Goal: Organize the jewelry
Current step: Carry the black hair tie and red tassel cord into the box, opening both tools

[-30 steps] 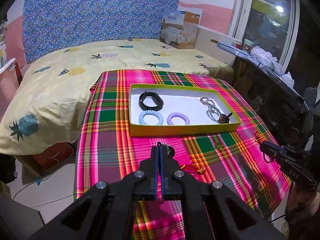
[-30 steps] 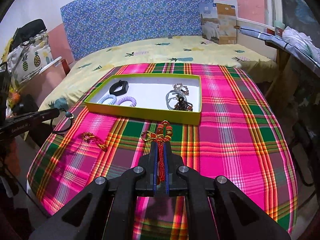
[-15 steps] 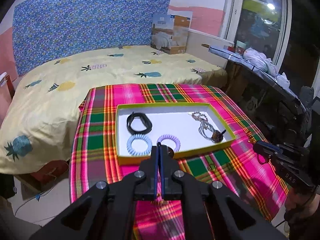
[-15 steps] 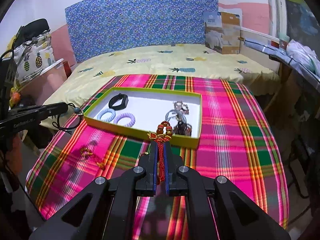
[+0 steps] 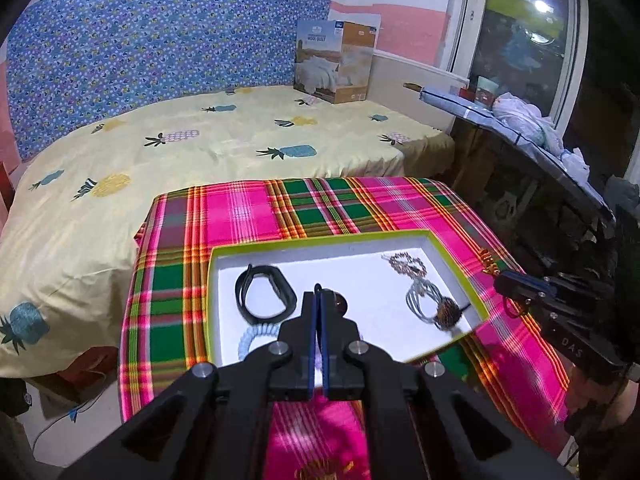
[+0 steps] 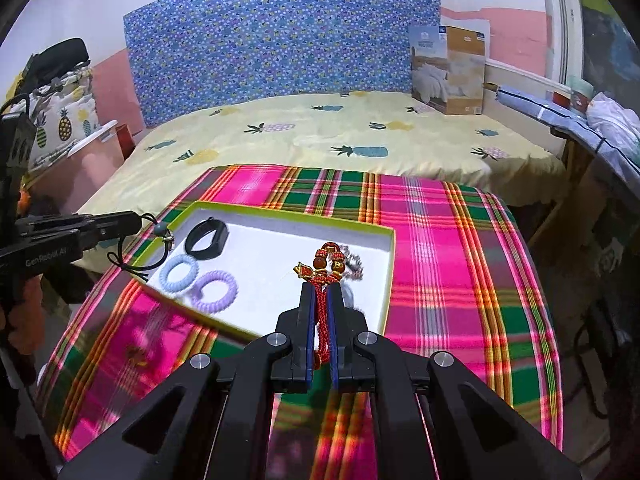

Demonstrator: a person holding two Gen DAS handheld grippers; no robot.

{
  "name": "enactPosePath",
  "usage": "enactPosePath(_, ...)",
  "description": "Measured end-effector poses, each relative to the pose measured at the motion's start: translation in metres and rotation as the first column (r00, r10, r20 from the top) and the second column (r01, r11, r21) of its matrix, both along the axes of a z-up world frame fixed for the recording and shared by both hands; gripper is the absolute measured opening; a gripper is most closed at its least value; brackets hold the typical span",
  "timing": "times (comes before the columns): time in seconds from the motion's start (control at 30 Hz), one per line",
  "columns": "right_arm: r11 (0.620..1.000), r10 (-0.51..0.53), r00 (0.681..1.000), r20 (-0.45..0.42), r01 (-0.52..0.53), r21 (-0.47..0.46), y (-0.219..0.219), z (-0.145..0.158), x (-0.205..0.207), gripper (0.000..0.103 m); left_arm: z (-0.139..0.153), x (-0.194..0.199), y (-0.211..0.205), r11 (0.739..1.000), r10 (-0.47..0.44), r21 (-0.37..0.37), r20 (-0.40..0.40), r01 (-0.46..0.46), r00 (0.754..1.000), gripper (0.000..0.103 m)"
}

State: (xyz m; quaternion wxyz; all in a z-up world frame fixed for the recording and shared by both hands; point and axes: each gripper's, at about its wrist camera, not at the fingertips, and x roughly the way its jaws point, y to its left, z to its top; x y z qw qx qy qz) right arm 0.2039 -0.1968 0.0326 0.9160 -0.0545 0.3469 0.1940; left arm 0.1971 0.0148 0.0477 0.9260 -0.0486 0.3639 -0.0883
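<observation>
Right gripper (image 6: 320,300): I have it clamped narrow on a red knotted cord bracelet (image 6: 325,276), the cord running back between the pads, the gold and amber beads standing proud past the tips. It hangs over the near part of the tray.

Left gripper (image 5: 319,308): jaws pressed together on a black elastic cord tie (image 6: 138,254). From its own camera only a bead and a bit of loop show past the tips; the right camera shows the long loop dangling off them above the tray's left corner.

Tray (image 5: 456,264): shallow, white floor, lime rim, directly below and ahead of both tools, on a plaid cloth (image 6: 460,260).

Already in the tray, ahead of my right tips: black band (image 6: 207,239) far left, pale blue coil tie (image 6: 179,274) and lilac coil tie (image 6: 214,291) side by side nearer me, a beaded bracelet (image 5: 404,265) and a grey tie with a dark ornament (image 5: 430,304) mostly hidden behind the red piece.

Handling note, my judgement: both pieces are limp, so I would lower each until its slack rests on bare white floor before releasing. The open patch mid-tray suits the red bracelet; keep the elastic's loop inside the rim and off the coils.
</observation>
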Motion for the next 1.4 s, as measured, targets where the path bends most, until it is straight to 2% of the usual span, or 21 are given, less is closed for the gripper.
enactPosePath(0.3, 1.0, -0.007, 0.998, -0.058, 0.006, -0.017, 0.001, -0.021, 0.049, 0.005, -0.013, 0.042, -0.012, 1.0, -0.019, 0.003, -0.027, 0.019, 0.999, 0.002)
enactPosePath(0.7, 0.998, -0.041, 0.991, -0.13, 0.034, -0.057, 0.002, -0.049, 0.081, 0.005, -0.046, 0.075, -0.023, 0.998, -0.014, 0.052, -0.1, 0.019, 0.995, 0.002)
enactPosePath(0.9, 0.996, -0.049, 0.985, -0.162, 0.037, -0.078, 0.001, -0.06, 0.09, 0.005, -0.062, 0.084, -0.026, 0.997, -0.006, 0.08, -0.143, 0.018, 0.99, 0.002)
enactPosePath(1.23, 0.997, -0.047, 0.981, -0.186, 0.035, -0.069, 0.001, -0.061, 0.092, 0.006, -0.064, 0.083, -0.029, 0.996, -0.015, 0.089, -0.142, 0.028, 0.99, 0.003)
enactPosePath(1.33, 0.997, -0.043, 0.982, -0.186, 0.03, -0.071, 0.001, -0.06, 0.091, 0.009, -0.064, 0.082, -0.027, 0.996, -0.01, 0.088, -0.145, 0.023, 0.989, 0.004)
enactPosePath(1.4, 0.997, -0.042, 0.983, -0.178, 0.03, -0.072, 0.003, -0.058, 0.089, 0.014, -0.063, 0.082, -0.025, 0.996, -0.009, 0.084, -0.144, 0.021, 0.99, 0.01)
